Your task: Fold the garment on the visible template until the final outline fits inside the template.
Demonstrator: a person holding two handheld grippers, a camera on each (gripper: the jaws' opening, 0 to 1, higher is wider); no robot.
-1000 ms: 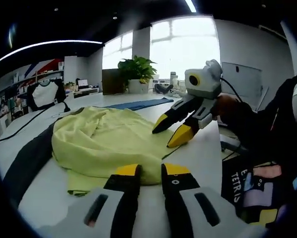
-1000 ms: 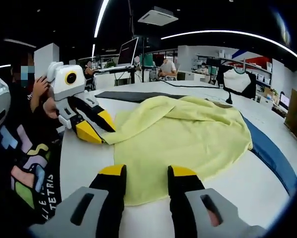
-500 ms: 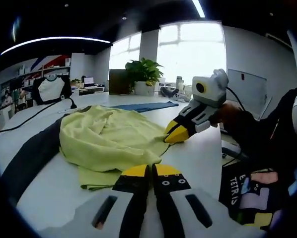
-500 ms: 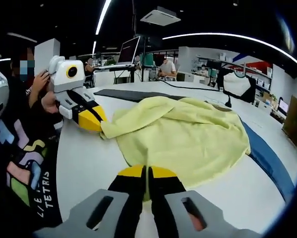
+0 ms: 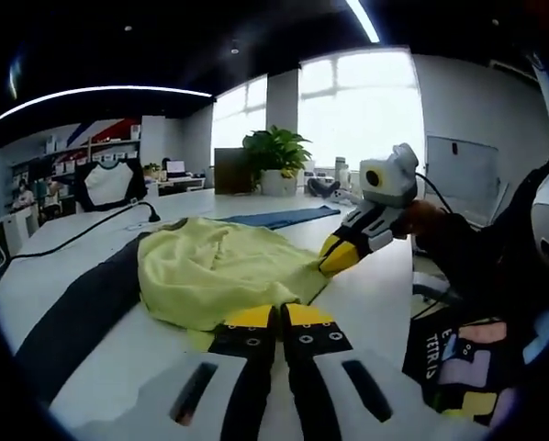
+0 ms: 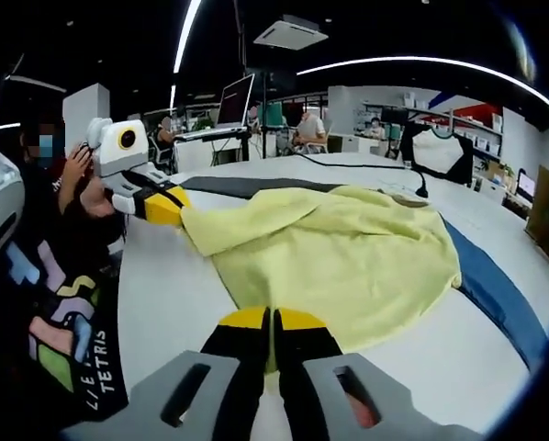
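A pale yellow garment (image 5: pixel 221 267) lies rumpled on the white table (image 5: pixel 374 296), over a dark template strip (image 5: pixel 69 315) and a blue strip (image 5: pixel 276 218). My left gripper (image 5: pixel 274 316) is shut on the garment's near hem. In the right gripper view it comes in from the left (image 6: pixel 171 209), pinching a lifted corner of the yellow garment (image 6: pixel 348 260). My right gripper (image 6: pixel 272 319) is shut on the near edge of the cloth. In the left gripper view it enters from the right (image 5: pixel 333 261), clamped on the garment's edge.
A person holds both grippers; a hand (image 6: pixel 77 179) and a dark printed top (image 5: pixel 453 354) sit at the table's near edge. A potted plant (image 5: pixel 276 154) stands at the far side. A black cable (image 5: pixel 91 231) crosses the table. Desks and seated people (image 6: pixel 309 127) lie beyond.
Both grippers went from open to shut on the garment's near edge. The held corners have since been drawn a little up and toward the person.
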